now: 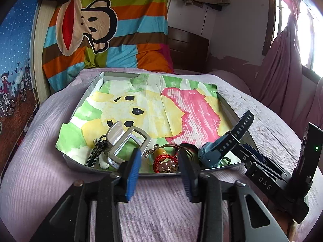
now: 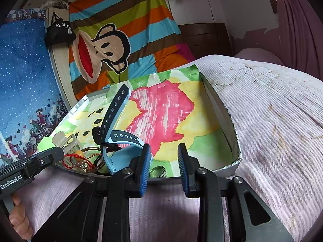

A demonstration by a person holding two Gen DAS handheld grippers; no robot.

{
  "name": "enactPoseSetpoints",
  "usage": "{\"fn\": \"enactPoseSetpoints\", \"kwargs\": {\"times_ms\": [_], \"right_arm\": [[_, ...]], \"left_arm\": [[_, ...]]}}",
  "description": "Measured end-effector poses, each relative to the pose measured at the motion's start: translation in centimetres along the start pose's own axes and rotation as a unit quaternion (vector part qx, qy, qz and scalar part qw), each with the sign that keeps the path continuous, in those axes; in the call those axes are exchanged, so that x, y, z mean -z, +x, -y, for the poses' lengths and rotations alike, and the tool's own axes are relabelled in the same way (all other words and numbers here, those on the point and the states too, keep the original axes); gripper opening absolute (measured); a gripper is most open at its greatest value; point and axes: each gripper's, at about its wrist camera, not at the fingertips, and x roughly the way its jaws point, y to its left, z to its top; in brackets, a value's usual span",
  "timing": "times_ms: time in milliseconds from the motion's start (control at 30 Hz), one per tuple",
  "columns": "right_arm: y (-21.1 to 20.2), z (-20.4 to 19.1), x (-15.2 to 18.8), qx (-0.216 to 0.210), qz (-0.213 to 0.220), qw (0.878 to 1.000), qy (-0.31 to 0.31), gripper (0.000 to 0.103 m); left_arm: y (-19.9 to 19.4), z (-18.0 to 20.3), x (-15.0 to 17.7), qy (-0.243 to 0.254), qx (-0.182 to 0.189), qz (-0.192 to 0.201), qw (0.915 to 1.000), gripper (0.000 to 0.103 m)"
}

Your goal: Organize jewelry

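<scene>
A shallow tray [image 1: 84, 162] lined with a painted paper sits on the bed. Along its near edge lie a silver hair clip [image 1: 129, 143], a keychain [image 1: 97, 153], a red cord bracelet with beads [image 1: 165, 162], an amber bead [image 1: 161, 152] and a blue watch [image 1: 220, 149]. My left gripper [image 1: 159, 171] is open and empty, just short of the red bracelet. My right gripper [image 2: 164, 165] is open and empty at the tray's near edge, beside the blue watch [image 2: 121, 143], with a metal ring [image 2: 158, 171] between its fingers' line.
The tray [image 2: 235, 161] rests on a lilac ribbed bedspread [image 2: 272, 131]. A striped monkey-print quilt [image 1: 101, 30] is piled behind it. A blue patterned wall cloth [image 2: 24, 80] is at the left, pink curtains [image 1: 282, 60] at the right.
</scene>
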Motion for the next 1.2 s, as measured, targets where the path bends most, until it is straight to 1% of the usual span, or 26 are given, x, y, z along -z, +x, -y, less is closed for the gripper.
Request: {"fn": "enactPoseSetpoints", "kwargs": {"times_ms": [33, 67, 133, 167, 200, 267, 300, 367, 467, 600, 633, 700, 733, 767, 867, 1000, 1200], "right_arm": [[-0.2, 0.0, 0.0, 0.000, 0.005, 1.000, 0.002, 0.038], [-0.4, 0.1, 0.0, 0.001, 0.009, 1.000, 0.004, 0.041], [-0.9, 0.4, 0.1, -0.001, 0.019, 1.000, 0.009, 0.042], [-1.1, 0.5, 0.1, -0.001, 0.025, 1.000, 0.011, 0.042], [-1.4, 0.6, 0.2, -0.001, 0.031, 0.999, 0.013, 0.043], [-2.1, 0.6, 0.2, -0.002, 0.048, 0.999, 0.015, 0.051], [-2.6, 0.7, 0.3, -0.002, 0.059, 0.998, 0.016, 0.053], [-3.6, 0.7, 0.3, -0.006, 0.079, 0.997, 0.016, 0.060], [-4.9, 0.8, 0.4, -0.008, 0.107, 0.994, 0.018, 0.066], [-6.5, 0.7, 0.4, -0.007, 0.137, 0.990, 0.017, 0.076], [-6.8, 0.7, 0.5, -0.007, 0.143, 0.990, 0.017, 0.079], [-7.4, 0.5, 0.5, -0.009, 0.154, 0.988, 0.014, 0.086], [-7.6, 0.5, 0.5, -0.010, 0.158, 0.987, 0.013, 0.094], [-7.9, 0.4, 0.6, -0.010, 0.162, 0.987, 0.011, 0.097], [-8.9, 0.2, 0.8, -0.010, 0.178, 0.984, 0.007, 0.100], [-10.6, -0.2, 1.0, -0.009, 0.198, 0.980, 0.001, 0.102], [-13.5, -1.3, 1.1, -0.010, 0.214, 0.977, -0.020, 0.102]], "left_arm": [[-0.5, 0.0, 0.1, 0.000, -0.003, 0.009, 1.0000, 0.050], [-0.9, -0.1, 0.1, 0.000, -0.007, 0.018, 0.9998, 0.052], [-1.5, -0.2, 0.1, -0.001, -0.010, 0.026, 0.9996, 0.053], [-1.8, -0.3, 0.1, 0.000, -0.012, 0.029, 0.9995, 0.055], [-2.1, -0.4, 0.2, 0.001, -0.017, 0.033, 0.9993, 0.059], [-2.7, -0.5, 0.3, 0.003, -0.024, 0.044, 0.9988, 0.064], [-3.0, -0.5, 0.3, 0.004, -0.027, 0.047, 0.9985, 0.068], [-3.5, -0.6, 0.4, 0.006, -0.033, 0.054, 0.9980, 0.073], [-4.3, -0.8, 0.5, 0.005, -0.041, 0.065, 0.9970, 0.080], [-5.3, -1.0, 0.7, 0.004, -0.054, 0.079, 0.9954, 0.092], [-5.6, -1.1, 0.8, 0.004, -0.056, 0.084, 0.9949, 0.094], [-6.2, -1.3, 1.0, 0.002, -0.063, 0.093, 0.9936, 0.102], [-6.6, -1.4, 1.1, 0.001, -0.066, 0.099, 0.9928, 0.103], [-6.9, -1.5, 1.2, 0.000, -0.068, 0.106, 0.9921, 0.103], [-7.6, -1.8, 1.3, -0.003, -0.073, 0.115, 0.9907, 0.103], [-8.6, -2.2, 1.7, -0.005, -0.079, 0.125, 0.9891, 0.103], [-10.3, -2.8, 2.8, -0.004, -0.087, 0.138, 0.9865, 0.103]]}}
